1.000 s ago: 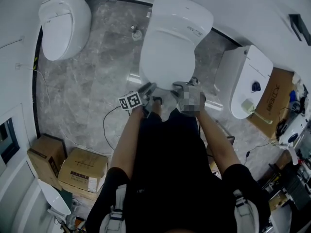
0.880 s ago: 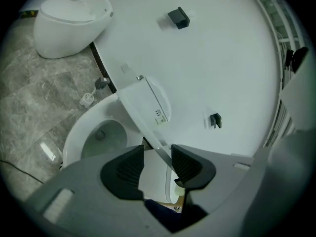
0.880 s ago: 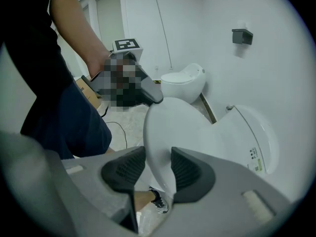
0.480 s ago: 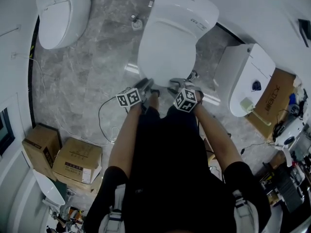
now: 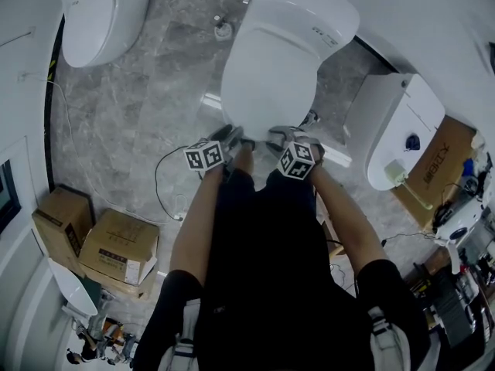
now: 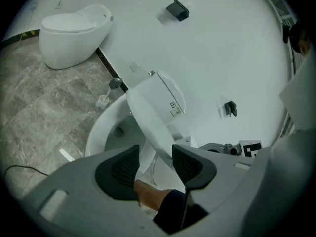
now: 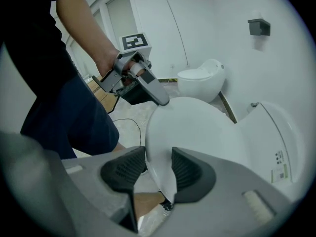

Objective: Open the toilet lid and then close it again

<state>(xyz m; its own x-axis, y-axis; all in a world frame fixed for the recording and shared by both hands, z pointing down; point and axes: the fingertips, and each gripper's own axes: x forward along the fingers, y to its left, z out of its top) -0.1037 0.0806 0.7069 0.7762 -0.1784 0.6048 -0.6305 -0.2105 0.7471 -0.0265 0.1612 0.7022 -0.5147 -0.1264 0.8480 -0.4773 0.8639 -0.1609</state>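
A white toilet stands before me, its lid (image 5: 271, 76) half raised and tilted over the bowl (image 6: 106, 132). My left gripper (image 5: 234, 137) holds the lid's front rim on the left. My right gripper (image 5: 280, 137) holds it on the right. In the left gripper view the lid's edge (image 6: 153, 120) runs between the two dark pads of the left gripper (image 6: 155, 164). In the right gripper view the lid (image 7: 197, 127) fills the gap between the jaws of the right gripper (image 7: 158, 169), with the left gripper (image 7: 163, 101) touching the rim beyond.
A second toilet (image 5: 100, 14) stands at the far left and a third (image 5: 398, 130) at the right. Cardboard boxes (image 5: 120, 246) lie at the lower left. A cable (image 5: 158, 184) trails over the grey marble floor. A small fitting (image 5: 223, 29) sits near the wall.
Both grippers have sunk a little with the lid's front rim between their jaws, and the lid has tilted lower over the bowl.
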